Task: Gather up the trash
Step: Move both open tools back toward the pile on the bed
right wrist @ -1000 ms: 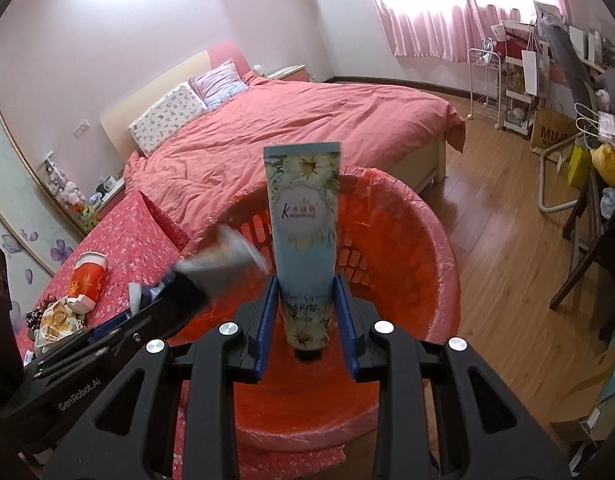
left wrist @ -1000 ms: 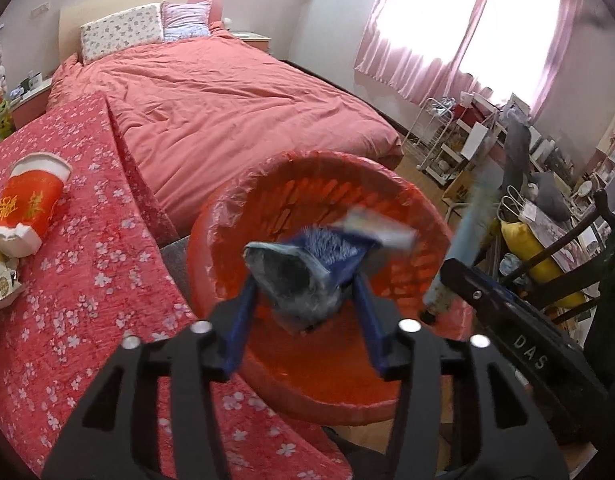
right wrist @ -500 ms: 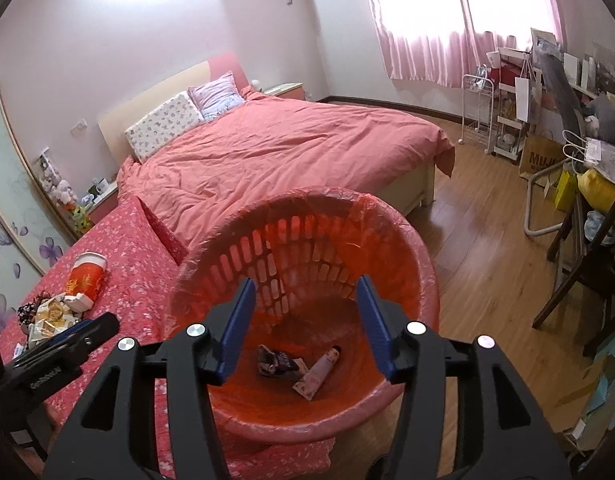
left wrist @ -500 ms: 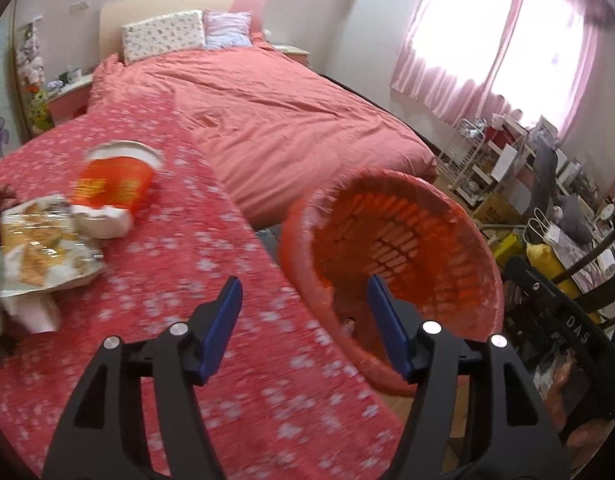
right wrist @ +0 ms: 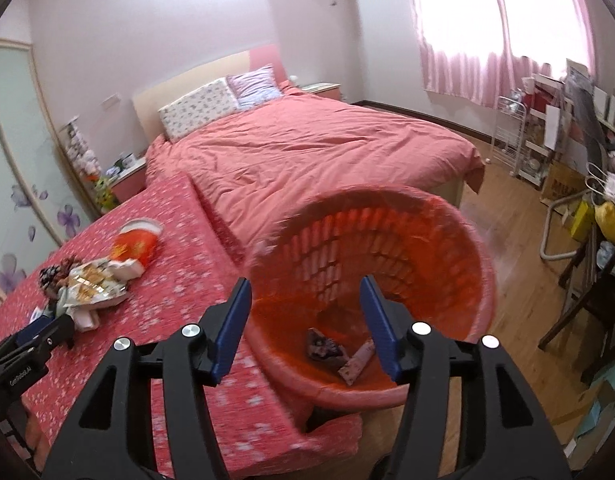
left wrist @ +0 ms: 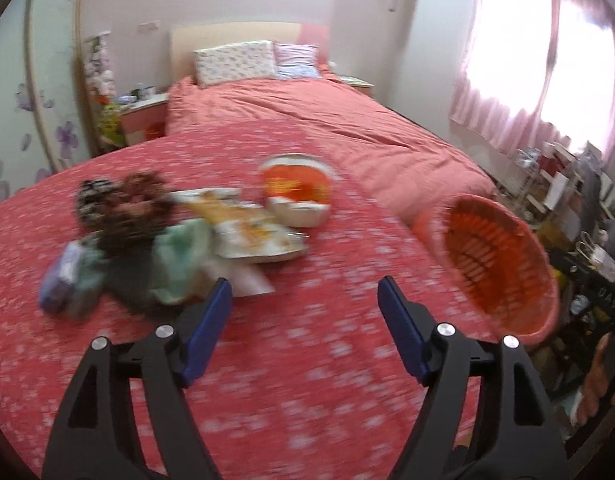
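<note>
My left gripper [left wrist: 303, 300] is open and empty above the red flowered tabletop [left wrist: 307, 380], pointing at a pile of trash: a red and white paper cup [left wrist: 295, 196] on its side, a snack wrapper [left wrist: 247, 232], a green wad [left wrist: 179, 256] and dark crumpled pieces [left wrist: 123, 208]. The orange basket [left wrist: 503, 264] stands at the table's right edge. My right gripper [right wrist: 305, 300] is open and empty over the basket [right wrist: 459, 240], where a dark wrapper [right wrist: 323, 350] and a tube [right wrist: 357, 362] lie on the bottom. The pile [right wrist: 91, 280] shows at left.
A bed with a red cover [right wrist: 307, 152] lies behind the table. The other gripper's body [right wrist: 23, 356] shows at lower left in the right wrist view. Chairs, a rack and boxes [right wrist: 567, 168] crowd the right side over a wooden floor [right wrist: 519, 280].
Both grippers opened and dropped the dark wrapper and the tube into the basket. The left gripper then swung left from the basket to the trash pile. The right gripper shifted slightly left.
</note>
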`<move>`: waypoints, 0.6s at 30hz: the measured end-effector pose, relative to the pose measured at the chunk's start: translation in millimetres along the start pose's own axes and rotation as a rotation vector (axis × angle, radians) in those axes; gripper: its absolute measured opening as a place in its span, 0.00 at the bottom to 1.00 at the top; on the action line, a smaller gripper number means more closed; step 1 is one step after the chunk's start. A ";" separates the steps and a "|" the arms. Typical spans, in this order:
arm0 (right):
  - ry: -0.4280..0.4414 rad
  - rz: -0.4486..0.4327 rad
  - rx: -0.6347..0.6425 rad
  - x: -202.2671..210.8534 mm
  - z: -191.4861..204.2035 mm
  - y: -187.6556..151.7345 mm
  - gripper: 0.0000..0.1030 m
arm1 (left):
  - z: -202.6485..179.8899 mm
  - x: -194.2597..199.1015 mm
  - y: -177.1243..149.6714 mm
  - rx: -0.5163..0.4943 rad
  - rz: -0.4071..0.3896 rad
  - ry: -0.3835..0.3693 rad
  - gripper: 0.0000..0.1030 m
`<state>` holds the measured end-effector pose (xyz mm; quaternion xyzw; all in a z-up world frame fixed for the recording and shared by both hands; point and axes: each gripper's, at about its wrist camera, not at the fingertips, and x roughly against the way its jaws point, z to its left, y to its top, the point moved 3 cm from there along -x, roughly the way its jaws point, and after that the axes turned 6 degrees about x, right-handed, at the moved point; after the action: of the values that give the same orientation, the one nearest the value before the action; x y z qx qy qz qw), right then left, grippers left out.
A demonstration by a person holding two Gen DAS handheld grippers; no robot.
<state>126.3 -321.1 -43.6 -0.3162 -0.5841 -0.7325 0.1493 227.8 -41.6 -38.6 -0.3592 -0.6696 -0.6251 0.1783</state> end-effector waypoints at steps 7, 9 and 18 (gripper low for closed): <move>0.049 0.017 0.091 0.3 49.2 -7.5 0.55 | 85.1 11.5 -3.2 0.093 -0.016 0.141 0.76; 0.060 0.022 0.111 0.4 59.6 -10.1 0.55 | 106.9 12.4 -3.5 0.125 -0.015 0.178 0.76; 0.146 0.068 0.193 -17.6 124.4 -22.8 0.55 | 183.7 8.5 -4.6 0.243 -0.022 0.306 0.80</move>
<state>162.1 -199.3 -57.6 -0.2658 -0.6286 -0.6883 0.2458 257.4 138.1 -64.5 -0.2284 -0.7090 -0.5890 0.3133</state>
